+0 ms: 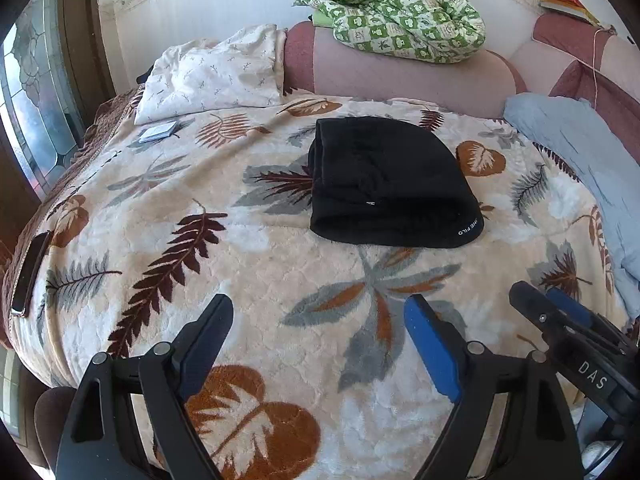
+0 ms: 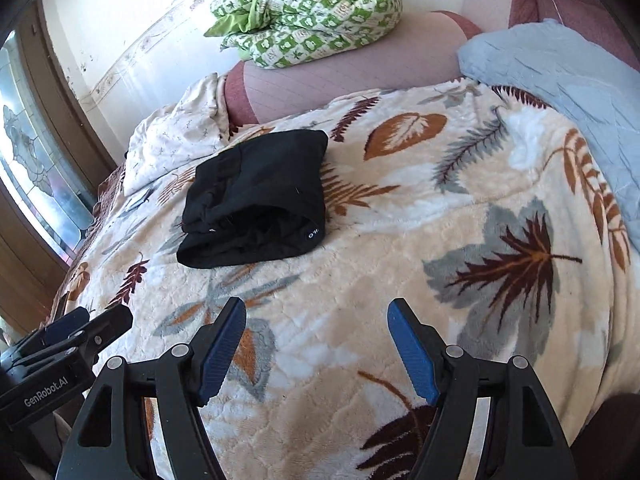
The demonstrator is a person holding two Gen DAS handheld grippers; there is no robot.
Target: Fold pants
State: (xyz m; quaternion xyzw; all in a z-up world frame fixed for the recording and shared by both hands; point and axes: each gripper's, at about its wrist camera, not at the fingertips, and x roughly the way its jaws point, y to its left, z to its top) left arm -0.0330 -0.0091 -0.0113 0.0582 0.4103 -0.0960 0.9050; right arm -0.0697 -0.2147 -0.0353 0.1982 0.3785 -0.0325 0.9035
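Note:
The black pants [image 1: 384,184] lie folded in a compact stack on the leaf-patterned blanket [image 1: 256,272], past both grippers; they also show in the right wrist view [image 2: 256,196]. My left gripper [image 1: 320,312] is open and empty, held above the blanket's near part, well short of the pants. My right gripper [image 2: 316,316] is open and empty too, to the right of the left one; its fingers [image 1: 560,312] appear in the left wrist view. The left gripper [image 2: 88,320] shows at the left of the right wrist view.
A white pillow [image 1: 216,72] lies at the back left, a green checked quilt [image 1: 396,12] on the pink headboard [image 1: 404,76], a light blue blanket [image 1: 580,152] at the right. A phone [image 1: 30,276] lies at the bed's left edge, a small packet [image 1: 158,133] near the pillow.

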